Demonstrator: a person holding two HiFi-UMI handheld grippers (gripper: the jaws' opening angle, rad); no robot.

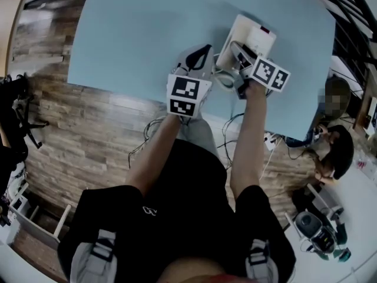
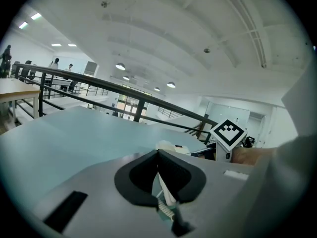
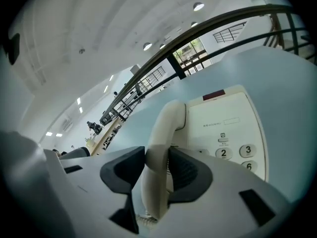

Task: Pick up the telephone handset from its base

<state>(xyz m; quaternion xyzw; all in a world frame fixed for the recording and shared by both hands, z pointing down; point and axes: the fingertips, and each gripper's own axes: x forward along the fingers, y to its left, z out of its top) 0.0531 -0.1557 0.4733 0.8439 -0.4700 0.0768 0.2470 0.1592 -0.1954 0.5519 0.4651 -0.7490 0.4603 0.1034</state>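
Note:
A white telephone base (image 3: 233, 128) with number keys lies on the pale blue table (image 1: 147, 28). Its white handset (image 3: 166, 128) rests along the base's left side. My right gripper (image 3: 157, 155) has both dark pads against the middle of the handset, shut on it. In the head view the right gripper (image 1: 235, 66) sits over the near end of the phone base (image 1: 253, 37). My left gripper (image 1: 203, 50) is just left of the phone, over the table. Its jaws (image 2: 158, 155) meet at the tips and nothing shows between them. The phone base (image 2: 171, 147) shows just beyond them.
A coiled cord (image 1: 224, 78) curls at the phone's near end, close to the table's front edge. Wood floor (image 1: 76, 134) lies left of the table. Cables and a seated person (image 1: 336, 152) are at the right. Railings (image 2: 99, 86) run behind the table.

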